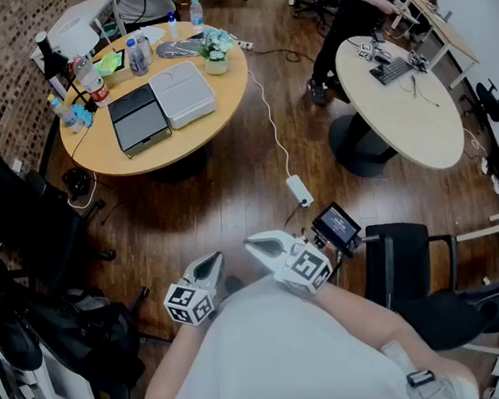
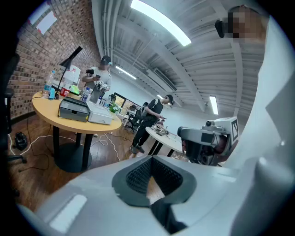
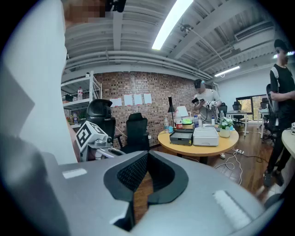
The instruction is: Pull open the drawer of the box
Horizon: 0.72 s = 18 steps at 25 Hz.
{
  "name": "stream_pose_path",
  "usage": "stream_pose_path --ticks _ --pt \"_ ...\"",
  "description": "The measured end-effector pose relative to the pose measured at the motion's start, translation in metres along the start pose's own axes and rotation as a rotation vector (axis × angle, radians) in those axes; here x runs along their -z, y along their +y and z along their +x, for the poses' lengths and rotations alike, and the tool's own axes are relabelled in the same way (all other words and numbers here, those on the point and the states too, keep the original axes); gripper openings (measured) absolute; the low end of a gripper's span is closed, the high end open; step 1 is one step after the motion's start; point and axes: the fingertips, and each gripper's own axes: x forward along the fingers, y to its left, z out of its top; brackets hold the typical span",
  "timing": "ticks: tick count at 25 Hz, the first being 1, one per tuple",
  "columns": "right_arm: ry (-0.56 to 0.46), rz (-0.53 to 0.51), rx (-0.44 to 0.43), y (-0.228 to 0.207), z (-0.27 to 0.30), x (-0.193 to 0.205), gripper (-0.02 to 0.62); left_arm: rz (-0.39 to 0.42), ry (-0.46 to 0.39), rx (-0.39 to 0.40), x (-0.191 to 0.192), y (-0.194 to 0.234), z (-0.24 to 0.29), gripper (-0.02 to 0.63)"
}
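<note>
The dark grey box point(image 1: 139, 117) lies on the round wooden table point(image 1: 113, 153) across the room, beside a white box point(image 1: 182, 93). Both boxes look shut. In the left gripper view the grey box point(image 2: 73, 109) is far off to the left, and in the right gripper view the same box point(image 3: 181, 136) is small in the distance. My left gripper point(image 1: 213, 261) and right gripper point(image 1: 250, 241) hang close to my body, far from the table. Both are shut with nothing between the jaws.
Bottles, a desk lamp point(image 1: 66, 45) and a potted plant point(image 1: 215, 48) share the box table. A white cable runs to a power strip point(image 1: 299, 189) on the wooden floor. Black chairs point(image 1: 24, 225) stand at left, another chair point(image 1: 396, 263) at right. A person point(image 1: 358, 0) works at a second round table point(image 1: 418, 130).
</note>
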Motion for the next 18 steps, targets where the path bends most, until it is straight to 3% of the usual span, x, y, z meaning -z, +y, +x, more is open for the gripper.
stream_pose_path --ticks 9,12,18 --pt "-0.024 -0.025 -0.030 -0.059 0.005 -0.020 0.008 0.002 -0.004 -0.043 -0.033 0.015 0.039 0.005" --pt "-0.033 -0.060 -0.053 -0.089 0.002 -0.027 0.008 0.019 -0.009 -0.053 -0.054 0.017 0.068 0.005" --pt "-0.048 -0.034 -0.062 -0.152 -0.007 -0.025 0.008 0.042 -0.010 -0.075 -0.078 0.010 0.129 0.006"
